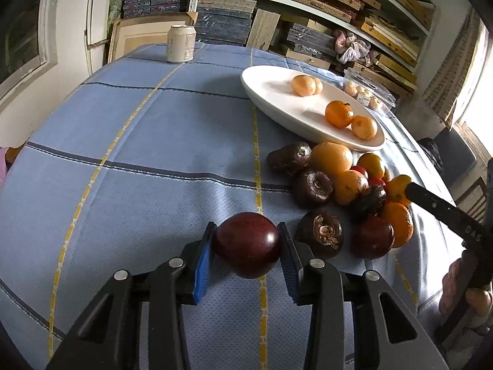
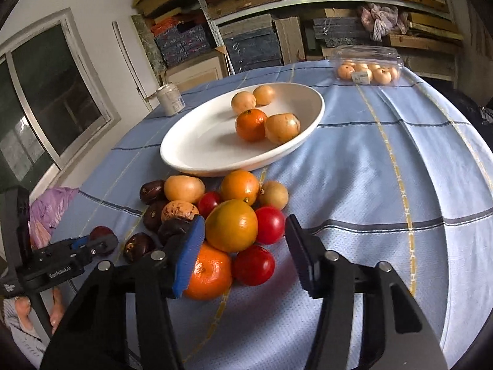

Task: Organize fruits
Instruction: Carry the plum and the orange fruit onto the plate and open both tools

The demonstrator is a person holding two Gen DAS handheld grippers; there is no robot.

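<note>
Okay, your left gripper (image 1: 248, 248) is clamped on the dark red plum (image 1: 247, 244) just above the cloth; lift clear before heading to the plate (image 1: 271, 104). Right gripper (image 2: 245, 246) gapes wide over the fruit pile (image 2: 228, 215); center on one fruit.

The left wrist view looks low and close across the bench (image 1: 154, 141), toward the shelves (image 1: 323, 6). The right wrist view looks from higher, the same way. Both share the plate (image 1: 277, 104) (image 2: 191, 154) and the fruit pile (image 1: 345, 185) (image 2: 231, 215).
</note>
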